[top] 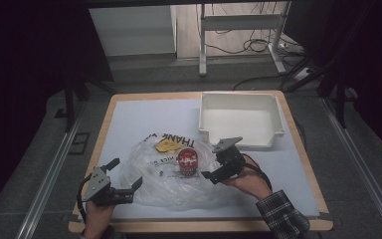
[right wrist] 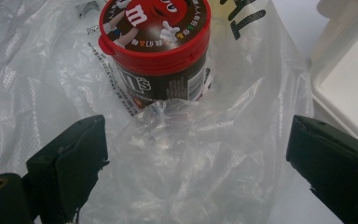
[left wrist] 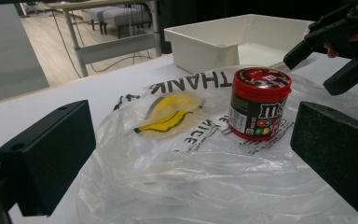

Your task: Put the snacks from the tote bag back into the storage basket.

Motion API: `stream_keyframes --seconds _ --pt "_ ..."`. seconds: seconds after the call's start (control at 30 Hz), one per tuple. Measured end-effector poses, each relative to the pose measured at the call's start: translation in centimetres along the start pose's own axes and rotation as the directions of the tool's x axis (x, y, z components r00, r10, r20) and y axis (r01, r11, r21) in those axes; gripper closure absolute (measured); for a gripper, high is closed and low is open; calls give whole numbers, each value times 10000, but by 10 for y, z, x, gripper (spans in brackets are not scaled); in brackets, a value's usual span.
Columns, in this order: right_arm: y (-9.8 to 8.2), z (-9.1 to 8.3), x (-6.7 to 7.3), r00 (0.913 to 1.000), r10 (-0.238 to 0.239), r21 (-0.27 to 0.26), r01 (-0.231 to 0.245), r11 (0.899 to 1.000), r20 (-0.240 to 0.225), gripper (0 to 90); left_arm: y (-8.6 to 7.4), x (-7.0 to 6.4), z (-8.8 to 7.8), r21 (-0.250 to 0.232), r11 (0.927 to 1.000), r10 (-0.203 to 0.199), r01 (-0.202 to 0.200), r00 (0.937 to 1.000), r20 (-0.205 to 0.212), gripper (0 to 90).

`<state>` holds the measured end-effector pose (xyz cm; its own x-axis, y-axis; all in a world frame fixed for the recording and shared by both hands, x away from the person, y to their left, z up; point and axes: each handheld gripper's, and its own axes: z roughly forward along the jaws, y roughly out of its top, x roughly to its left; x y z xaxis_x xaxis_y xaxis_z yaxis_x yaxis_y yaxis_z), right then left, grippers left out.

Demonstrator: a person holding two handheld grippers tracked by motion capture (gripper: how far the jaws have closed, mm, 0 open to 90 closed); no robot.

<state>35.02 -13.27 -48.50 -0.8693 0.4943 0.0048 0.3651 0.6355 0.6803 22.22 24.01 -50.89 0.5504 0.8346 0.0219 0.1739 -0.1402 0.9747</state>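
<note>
High view: your left gripper (top: pixel 123 177) rests at the near left edge of the clear plastic bag (top: pixel 164 184), and your right gripper (top: pixel 220 160) hangs at the bag's right side, just beside the candy jar (top: pixel 187 163).

Writing. The bag carries black capitals reading "THANK" and, lower down, "NICE", with a yellow smiling-face print (left wrist: pixel 170 114) beside them; the smaller lines of print are too fine to read. The jar's dark label shows the white "m&m's" logo, and its lid bears cartoon candy characters and a large "m".

Jar. It is a short round tub with a dark brown body, a red screw lid and a red base ring, standing upright on the bag. In the right gripper view the jar (right wrist: pixel 156 51) stands ahead of your fingers, between their lines and a little toward the left one, with crumpled film rising in front of its foot. In the left gripper view the jar (left wrist: pixel 259 103) stands beyond your fingers, nearer the right one.

Fingers. Both pairs stand apart, with bag film between them and nothing pinched. A white tray (top: pixel 278 130) sits on the tabletop (top: pixel 129 119) beyond your right fingers.
</note>
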Motion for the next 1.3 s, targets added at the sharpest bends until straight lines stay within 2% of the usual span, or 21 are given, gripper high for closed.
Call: stream_keyframes --seconds 0.5,0.7,1.0,1.03,1.3 --pt "19 18 1 9992 -349 551 361 9978 -210 150 0 -1 0 -58 10000 51 -51 10000 53 1" --pt "28 26 2 9985 -534 724 541 9959 -127 152 1 -1 0 -28 9999 97 -96 9999 70 2" --pt "37 39 5 9978 -501 1010 544 9934 -440 160 1 -2 0 9 9999 127 -127 9999 74 3" --pt "39 42 7 9972 -465 1062 525 9930 -586 161 1 -2 0 15 9999 142 -142 9999 75 3" --pt "47 54 9 9968 -435 1413 526 9886 -671 158 1 -3 0 68 9998 208 -209 9997 91 3"
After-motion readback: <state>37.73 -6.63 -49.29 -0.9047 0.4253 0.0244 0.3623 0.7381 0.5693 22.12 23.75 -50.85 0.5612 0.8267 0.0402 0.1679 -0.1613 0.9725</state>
